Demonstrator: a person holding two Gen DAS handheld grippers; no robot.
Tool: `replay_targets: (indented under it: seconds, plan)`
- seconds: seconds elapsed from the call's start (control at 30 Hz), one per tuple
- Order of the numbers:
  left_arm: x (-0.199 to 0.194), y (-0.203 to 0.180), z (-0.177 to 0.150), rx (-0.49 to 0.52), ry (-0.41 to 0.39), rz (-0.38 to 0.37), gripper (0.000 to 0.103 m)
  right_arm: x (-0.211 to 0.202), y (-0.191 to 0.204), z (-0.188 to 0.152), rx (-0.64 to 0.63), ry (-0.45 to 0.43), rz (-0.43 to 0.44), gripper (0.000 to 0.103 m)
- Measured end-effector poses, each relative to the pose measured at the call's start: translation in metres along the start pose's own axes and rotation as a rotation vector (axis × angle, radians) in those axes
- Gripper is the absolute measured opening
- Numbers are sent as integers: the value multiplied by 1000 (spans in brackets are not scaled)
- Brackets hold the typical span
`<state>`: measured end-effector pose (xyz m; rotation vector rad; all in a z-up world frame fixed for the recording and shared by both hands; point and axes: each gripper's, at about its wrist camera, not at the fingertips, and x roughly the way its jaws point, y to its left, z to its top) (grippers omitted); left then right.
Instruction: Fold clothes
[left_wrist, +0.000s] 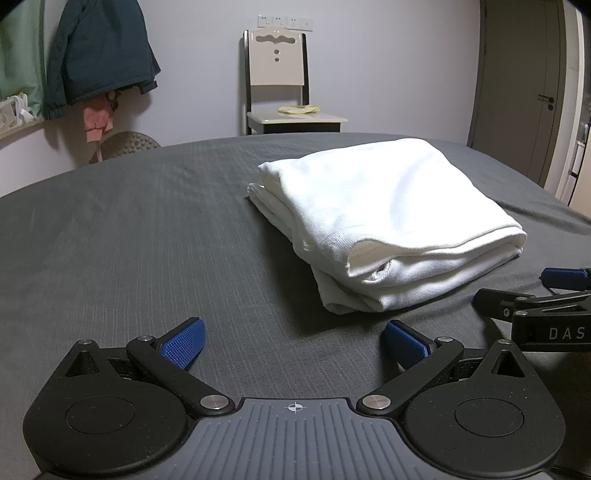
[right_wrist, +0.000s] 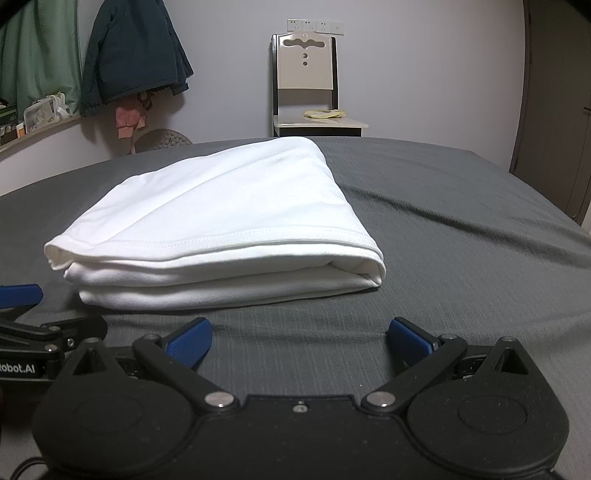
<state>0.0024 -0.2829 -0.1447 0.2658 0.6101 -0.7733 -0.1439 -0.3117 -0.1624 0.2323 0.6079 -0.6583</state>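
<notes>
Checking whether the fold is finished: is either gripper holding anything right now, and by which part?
Nothing is held. The left gripper and right gripper are both open, short of the folded white garment.

1. Our left wrist view sits low over the bed (left_wrist: 110, 240), just behind the left tongs (left_wrist: 293, 345), which stand spread wide, and faces the far wall.
2. From there the folded white garment (left_wrist: 384, 218) lies ahead to the right, near, and the right tongs (left_wrist: 532, 295) show at the right edge.
3. Our right wrist view rides equally low behind the right tongs (right_wrist: 299, 343), also spread, and faces the same way.
4. Here the garment (right_wrist: 229, 221) lies close ahead, slightly left, and the left tongs (right_wrist: 33, 314) show at the left edge.
5. We share the garment, the bed, the chair (left_wrist: 276, 74) (right_wrist: 304, 70) and the hanging dark jacket (left_wrist: 103, 55) (right_wrist: 133, 51).
</notes>
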Motion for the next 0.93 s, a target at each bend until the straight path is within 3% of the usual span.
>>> replay_targets:
  seconds: [0.93]
  plan:
    - [3,1,-1,0,-6,-2,103,1,2,-2,1,-7,-2,103]
